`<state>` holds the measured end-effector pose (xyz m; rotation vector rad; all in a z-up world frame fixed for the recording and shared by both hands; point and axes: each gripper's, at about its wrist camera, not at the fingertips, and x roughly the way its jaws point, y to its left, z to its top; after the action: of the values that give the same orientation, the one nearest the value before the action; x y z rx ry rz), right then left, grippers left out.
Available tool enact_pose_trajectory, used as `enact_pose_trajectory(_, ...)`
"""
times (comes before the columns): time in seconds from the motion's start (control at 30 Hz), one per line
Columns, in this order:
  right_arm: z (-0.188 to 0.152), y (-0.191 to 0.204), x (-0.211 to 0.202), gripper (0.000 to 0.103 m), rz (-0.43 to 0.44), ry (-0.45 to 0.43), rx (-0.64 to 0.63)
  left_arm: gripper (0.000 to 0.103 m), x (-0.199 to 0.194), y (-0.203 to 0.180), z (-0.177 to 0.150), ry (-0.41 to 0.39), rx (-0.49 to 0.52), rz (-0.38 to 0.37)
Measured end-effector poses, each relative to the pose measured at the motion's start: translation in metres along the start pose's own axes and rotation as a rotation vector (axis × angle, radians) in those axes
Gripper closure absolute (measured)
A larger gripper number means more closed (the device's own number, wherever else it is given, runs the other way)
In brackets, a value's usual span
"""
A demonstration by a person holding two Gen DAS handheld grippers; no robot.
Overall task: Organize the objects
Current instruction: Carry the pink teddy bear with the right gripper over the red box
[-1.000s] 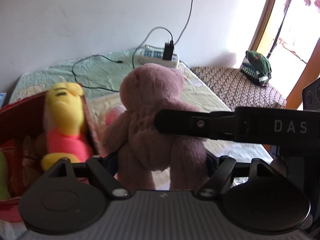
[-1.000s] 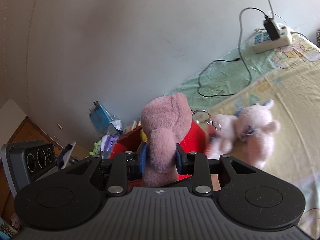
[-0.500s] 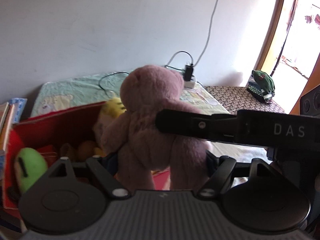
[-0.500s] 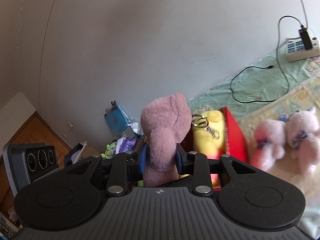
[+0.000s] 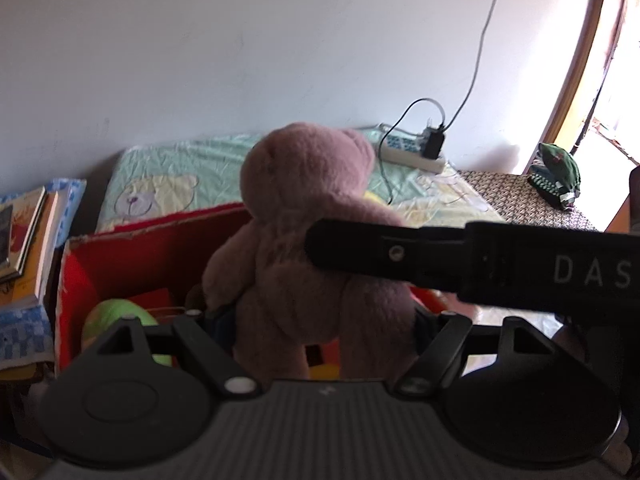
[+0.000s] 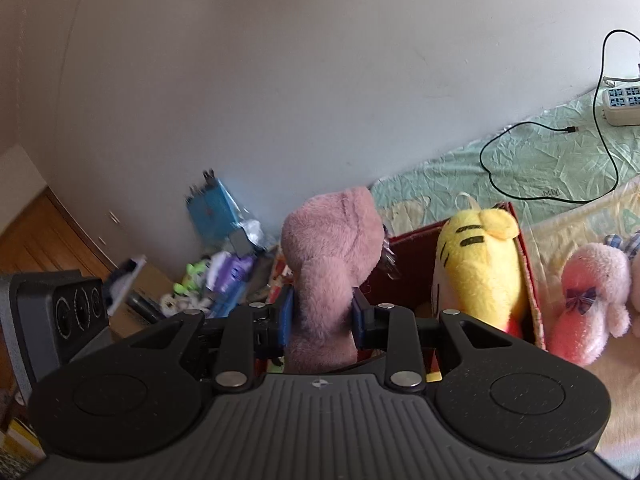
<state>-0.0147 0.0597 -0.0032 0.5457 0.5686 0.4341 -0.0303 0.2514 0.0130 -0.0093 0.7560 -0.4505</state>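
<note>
Item: pink teddy bear (image 5: 316,240), mauve plush, held upright above the open red box (image 5: 132,248); both grippers clamp it at once.

Left gripper (image 5: 320,328): jaws narrowed onto the bear's lower body and legs, blue pads pressed into the plush on either side; the bear's back faces this camera.

Right gripper (image 6: 322,318): jaws narrowed onto the bear's body below the head, blue pads (image 6: 285,316) sunk into the fur; in the left wrist view its black finger crosses in front of the bear's middle (the letters "DAS" read on its side).

Red box: cardboard, open at the top, standing on the bed (image 6: 560,168) near the wall; contents seen from the left wrist: a green plush toy (image 5: 116,316) at the near left corner, and other items too hidden to name.

Yellow plush toy (image 6: 478,268): black stripes on the head, upright inside the box against its right wall.

Light pink plush toy (image 6: 588,300): on the bed just beside the box, outside it, with a dark bow on its front.

Bed: pale green sheet with a cartoon bear print; a white power strip (image 5: 412,154) lies on it near the wall, with a black plug and a black cable (image 6: 548,168) looped across the sheet.

Books (image 5: 24,236): stacked to the left of the box.

Green cap (image 5: 558,170): on a patterned surface beyond the bed, near the doorway.
</note>
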Motion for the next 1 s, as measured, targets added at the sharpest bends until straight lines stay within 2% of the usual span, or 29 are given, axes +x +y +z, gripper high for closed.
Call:
enact_pose_trajectory(0.3,-0.005,-0.005,0.034,0.072,-0.074,0.067,-0.017,0.026,0.039,0.029,-0.004,0.074,-0.045,-0.021)
enact_pose_trajectory(0.7,-0.006,-0.011,0.069,0.072,-0.177,0.184,-0.065,0.026,0.082,0.047,-0.006,0.194,-0.105,-0.063)
enact_pose_trajectory(0.8,-0.007,-0.014,0.074,0.075,-0.223,0.202,-0.088,0.022,0.084,0.046,-0.006,0.2,-0.09,-0.059)
enact_pose_trajectory(0.83,-0.008,-0.014,0.076,0.082,-0.244,0.213,-0.106,0.02,0.085,0.043,-0.006,0.203,-0.077,-0.047)
enact_pose_trajectory(0.87,-0.01,-0.014,0.078,0.083,-0.256,0.225,-0.124,0.017,0.085,0.041,-0.007,0.207,-0.061,-0.029)
enact_pose_trajectory(1.0,-0.012,-0.018,0.078,0.083,-0.258,0.234,-0.138,0.016,0.086,0.033,-0.008,0.209,-0.016,0.007)
